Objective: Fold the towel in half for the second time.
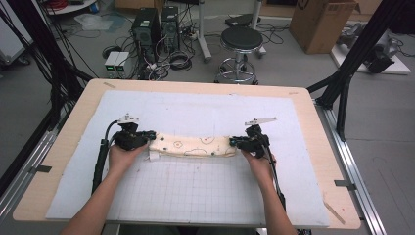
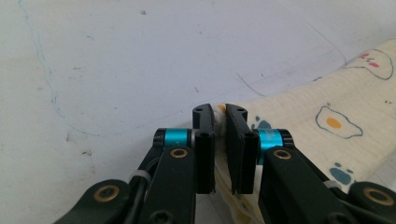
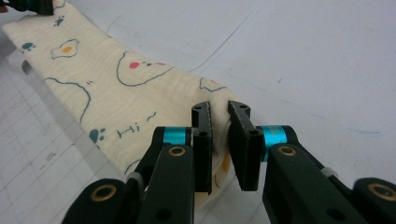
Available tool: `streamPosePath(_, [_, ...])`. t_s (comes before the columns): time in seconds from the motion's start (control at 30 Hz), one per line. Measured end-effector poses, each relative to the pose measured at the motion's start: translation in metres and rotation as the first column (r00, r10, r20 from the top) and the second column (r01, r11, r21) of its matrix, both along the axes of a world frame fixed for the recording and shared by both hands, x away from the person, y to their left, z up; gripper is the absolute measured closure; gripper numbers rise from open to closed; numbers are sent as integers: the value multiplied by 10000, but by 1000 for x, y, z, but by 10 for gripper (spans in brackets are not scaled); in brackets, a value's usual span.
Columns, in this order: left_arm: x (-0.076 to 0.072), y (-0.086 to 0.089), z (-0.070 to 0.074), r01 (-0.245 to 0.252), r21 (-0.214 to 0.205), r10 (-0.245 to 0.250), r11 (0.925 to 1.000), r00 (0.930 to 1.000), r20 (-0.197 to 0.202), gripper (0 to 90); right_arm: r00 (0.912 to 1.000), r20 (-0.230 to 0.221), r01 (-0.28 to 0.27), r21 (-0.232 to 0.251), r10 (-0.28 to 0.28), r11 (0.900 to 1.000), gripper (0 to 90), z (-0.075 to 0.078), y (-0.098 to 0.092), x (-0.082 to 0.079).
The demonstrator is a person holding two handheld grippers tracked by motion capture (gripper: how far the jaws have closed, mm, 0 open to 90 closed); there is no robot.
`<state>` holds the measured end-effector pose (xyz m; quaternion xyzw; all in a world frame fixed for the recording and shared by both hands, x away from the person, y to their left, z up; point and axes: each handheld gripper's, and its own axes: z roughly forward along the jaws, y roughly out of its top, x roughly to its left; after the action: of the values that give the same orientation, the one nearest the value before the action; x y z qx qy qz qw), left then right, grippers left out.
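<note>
Cloth (image 1: 192, 146), cream with printed eggs, bears and paw marks, folded into a long narrow band, lies at centre frame in the high view on the white gridded mat (image 1: 195, 196) that covers the bench (image 1: 68, 142). Long axis runs left to right across the frame, between the two hands.

Left gripper (image 1: 149, 136) at the band's left end, jaws pointing right along the axis. In the left gripper view the left gripper (image 2: 220, 122) has its jaws nearly together with cream fabric pinched between the pads, so clamped on the cloth (image 2: 327, 107) end; the rest of the band runs off to the upper right of that frame.

Right gripper (image 1: 234, 142) at the band's right end, jaws pointing left. In the right gripper view the right gripper (image 3: 220, 119) is likewise closed onto a bunched fold of the cloth (image 3: 107, 88), which stretches away to the upper left of that frame.

Each gripper sits at its own end, neither nearer than the other; the cloth lies straight between them, each end inward from its gripper. Likely next move is a joint lift or a fold across that axis, so both ends need to travel together or the band will sag or twist.
</note>
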<state>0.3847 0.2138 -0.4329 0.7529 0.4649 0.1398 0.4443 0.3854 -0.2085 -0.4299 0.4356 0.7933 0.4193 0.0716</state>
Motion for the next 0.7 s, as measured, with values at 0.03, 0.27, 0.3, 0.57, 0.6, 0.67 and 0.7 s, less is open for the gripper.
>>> streamPosePath(0.03, [0, 0, 0, -9, -62, 9, 10000, 10000, -8, 818, 10000, -44, 30, 17, -30, 10000, 799, -1, 0, 1])
streamPosePath(0.27, [-1, -1, -1, 175, 97, -174, 9998, 9998, -54, 774, 9997, -231, 109, 21, -109, 9999, 739, -6, -4, 4])
streamPosePath(0.3, [-2, -1, 0, 214, 34, -214, 9998, 9998, -4, 757, 9996, -228, 156, 70, -154, 9999, 722, -5, -5, 3])
streamPosePath(0.57, [-8, 2, 10, 447, -143, -441, 9989, 9981, 426, 647, 9998, 40, 189, 574, -192, 9982, 584, 5, -11, -3])
streamPosePath(0.6, [-10, 2, 12, 468, -123, -462, 9988, 9979, 463, 636, 9998, 107, 183, 551, -190, 9983, 567, 6, -12, -4])
streamPosePath(0.67, [-12, 3, 14, 552, -162, -543, 9983, 9971, 532, 619, 9995, 246, 178, 571, -192, 9982, 531, 9, -13, -6])
streamPosePath(0.7, [-13, 3, 15, 606, -158, -596, 9980, 9966, 564, 613, 9995, 245, 177, 650, -194, 9977, 521, 10, -13, -8])
